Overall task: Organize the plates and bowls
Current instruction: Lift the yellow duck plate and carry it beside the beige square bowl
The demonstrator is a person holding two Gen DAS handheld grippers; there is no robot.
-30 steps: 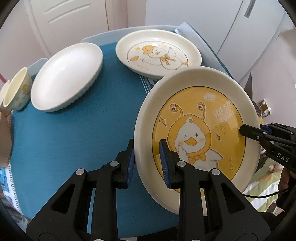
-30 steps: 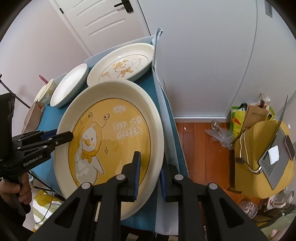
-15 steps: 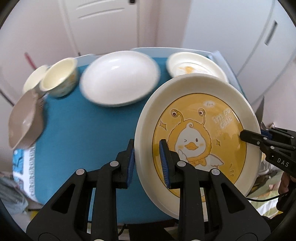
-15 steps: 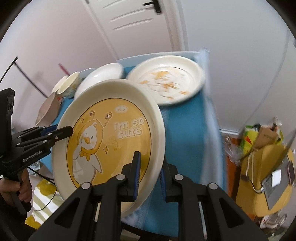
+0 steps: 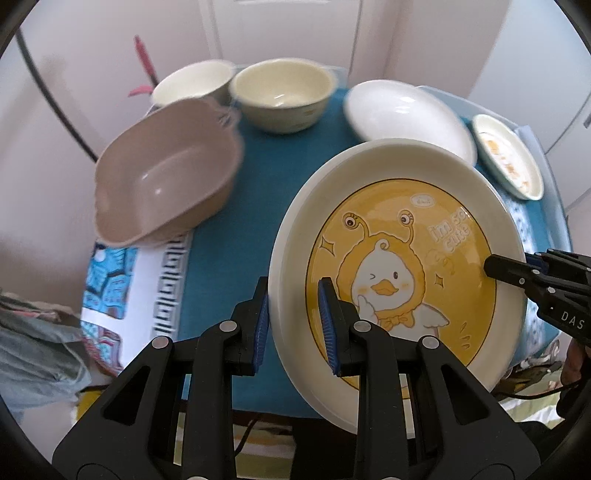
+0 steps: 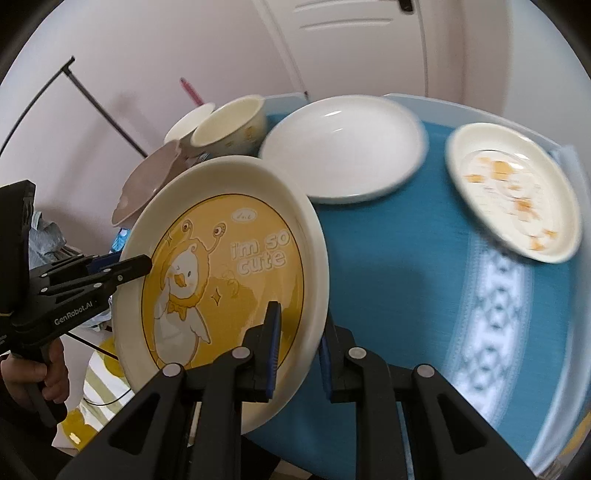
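Both grippers (image 5: 293,325) (image 6: 297,354) astride duck plate (image 5: 399,258) rim.

- White panelled door (image 6: 354,40) behind table, dark handle (image 6: 405,4) at top edge.
- Walls (image 6: 122,62) pale pinkish-white, soft daylight, no hard shadows.
- Table w/ teal cloth (image 6: 399,258); white-patterned band (image 6: 491,317) toward its right end.
- Thin black rod (image 6: 99,107) leaning diagonally vs. left wall.
- Grey fabric heap (image 5: 33,343) low on left, beside table.
- Yellow-striped cloth (image 6: 99,373) below table edge.
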